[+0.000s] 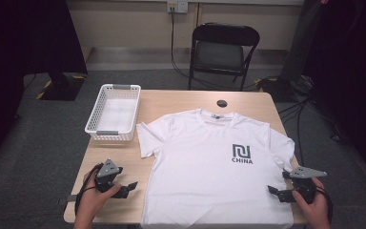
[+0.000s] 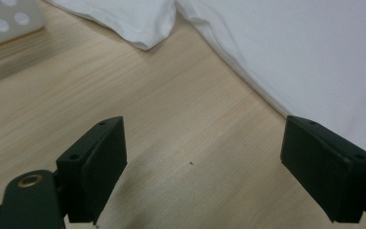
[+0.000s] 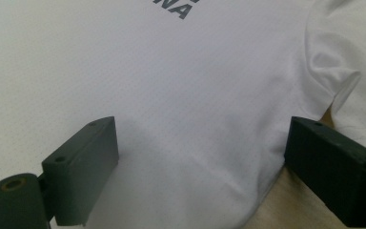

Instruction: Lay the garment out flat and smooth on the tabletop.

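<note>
**A:** T-shirt (image 1: 209,167) first: where is it, and has anything been done to it?

**B:** It lies flat and face up on the table (image 1: 181,100), collar toward the far edge, hem at the near edge. Both sleeves are spread out and the dark logo shows on the chest. I see no fold in it anywhere, so I judge the work has barely begun.

**A:** And the left gripper (image 1: 129,186)?

**B:** It sits over bare wood just beside the shirt's left side, near the hem corner. In the left gripper view its jaws stand wide apart with nothing between them but table; one jaw is right at the cloth's edge, and the left sleeve (image 2: 147,28) lies farther ahead.

**A:** The right gripper (image 1: 275,191)?

**B:** Also spread apart and empty. It is at the shirt's right edge, below the right sleeve (image 3: 333,62). In the right gripper view the jaws straddle white fabric, with a sliver of table showing under the far jaw. Whether either jaw touches the cloth I cannot tell.

**A:** What is the white basket (image 1: 113,112) doing?

**B:** It stands empty at the table's far left corner, just beside the left sleeve. My guess is the shirt ends up there.

**A:** So what is left?

**B:** Nearly all of it, by my reading: pinching the cloth on each side, folding it, and probably moving it to the basket.
</note>
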Available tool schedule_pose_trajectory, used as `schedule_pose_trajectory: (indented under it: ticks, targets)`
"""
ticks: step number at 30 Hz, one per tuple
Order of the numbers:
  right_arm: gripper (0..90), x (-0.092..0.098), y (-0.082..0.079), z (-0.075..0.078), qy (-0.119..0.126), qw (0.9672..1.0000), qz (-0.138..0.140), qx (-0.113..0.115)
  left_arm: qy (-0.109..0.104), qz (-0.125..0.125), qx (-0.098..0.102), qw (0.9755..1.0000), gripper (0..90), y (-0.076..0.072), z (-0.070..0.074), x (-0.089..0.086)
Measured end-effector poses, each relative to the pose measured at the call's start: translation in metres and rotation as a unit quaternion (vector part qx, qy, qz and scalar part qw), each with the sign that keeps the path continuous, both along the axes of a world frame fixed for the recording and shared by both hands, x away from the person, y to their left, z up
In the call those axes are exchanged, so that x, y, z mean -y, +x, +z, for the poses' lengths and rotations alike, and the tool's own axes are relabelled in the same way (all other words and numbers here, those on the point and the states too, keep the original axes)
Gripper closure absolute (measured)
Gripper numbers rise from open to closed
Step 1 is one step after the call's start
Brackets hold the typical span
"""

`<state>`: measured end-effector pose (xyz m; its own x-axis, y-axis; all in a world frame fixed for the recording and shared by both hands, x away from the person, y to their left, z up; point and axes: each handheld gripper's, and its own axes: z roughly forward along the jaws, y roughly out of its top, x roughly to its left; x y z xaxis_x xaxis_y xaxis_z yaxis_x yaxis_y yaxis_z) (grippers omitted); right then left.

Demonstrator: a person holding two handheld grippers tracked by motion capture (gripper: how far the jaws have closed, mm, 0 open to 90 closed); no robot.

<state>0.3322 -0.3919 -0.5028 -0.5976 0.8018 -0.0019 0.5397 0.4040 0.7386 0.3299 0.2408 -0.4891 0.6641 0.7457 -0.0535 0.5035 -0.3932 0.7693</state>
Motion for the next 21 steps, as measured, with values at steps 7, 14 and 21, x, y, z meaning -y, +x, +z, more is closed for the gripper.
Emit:
schedule_pose_trajectory:
  ticks: [7,14,21]
  targets:
    - [9.9,0.0,0.0,0.0,0.0,1.0,0.0,0.0,0.007,0.002,-0.004,1.0,15.4,0.0,-0.004,-0.003]
    - [9.9,0.0,0.0,0.0,0.0,1.0,0.0,0.0,0.014,0.002,-0.006,0.9999,15.4,0.001,-0.007,-0.005]
    - [9.9,0.0,0.0,0.0,0.0,1.0,0.0,0.0,0.024,0.004,-0.007,0.9997,15.3,0.001,-0.011,-0.006]
